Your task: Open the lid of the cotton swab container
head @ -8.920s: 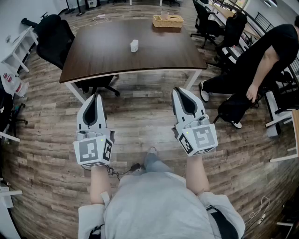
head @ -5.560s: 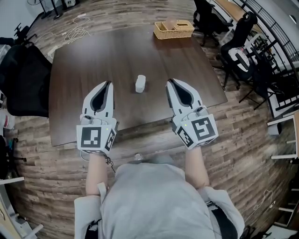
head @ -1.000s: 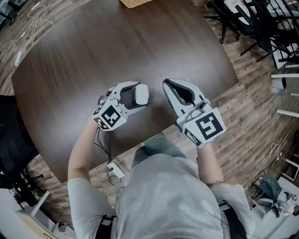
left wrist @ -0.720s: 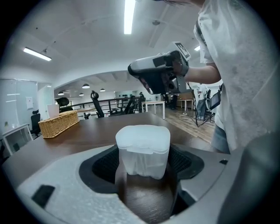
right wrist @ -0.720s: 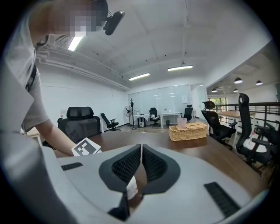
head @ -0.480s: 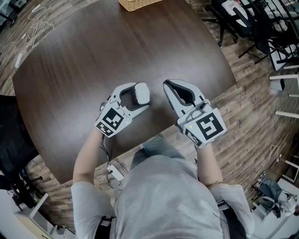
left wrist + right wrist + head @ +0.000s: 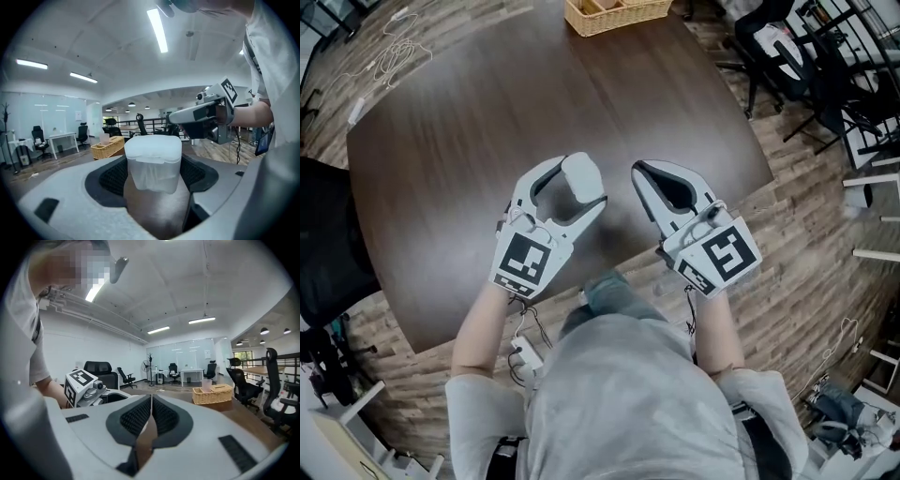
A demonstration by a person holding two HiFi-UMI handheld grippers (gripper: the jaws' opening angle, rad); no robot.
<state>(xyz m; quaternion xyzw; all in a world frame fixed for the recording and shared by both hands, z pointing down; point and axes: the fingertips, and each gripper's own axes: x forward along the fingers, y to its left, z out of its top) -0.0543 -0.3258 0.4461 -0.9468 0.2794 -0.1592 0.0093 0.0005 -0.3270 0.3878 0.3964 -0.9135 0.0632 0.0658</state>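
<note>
One big brown desk point(image 7: 469, 141) sits under everything. Left tongs point(image 7: 579, 183) squeeze the cotton swab container point(image 7: 152, 171) by its sides near the desk's front, likely to keep it steady. Right tongs point(image 7: 637, 170) wait beside it, closed tight and empty. The cloudy white lid point(image 7: 152, 145) is on.

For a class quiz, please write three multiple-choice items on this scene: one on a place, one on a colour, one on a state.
1. Where is the cotton swab container?
A) between the left gripper's jaws
B) on the floor
C) on a chair
2. What colour is the table?
A) white
B) dark brown
C) green
3. How do the right gripper's jaws stand?
A) wide apart
B) shut on the lid
C) shut, empty
Key: 1 A, its pads clamp it; 2 B, seen in the head view; 3 C, pads meet, nothing between.
</note>
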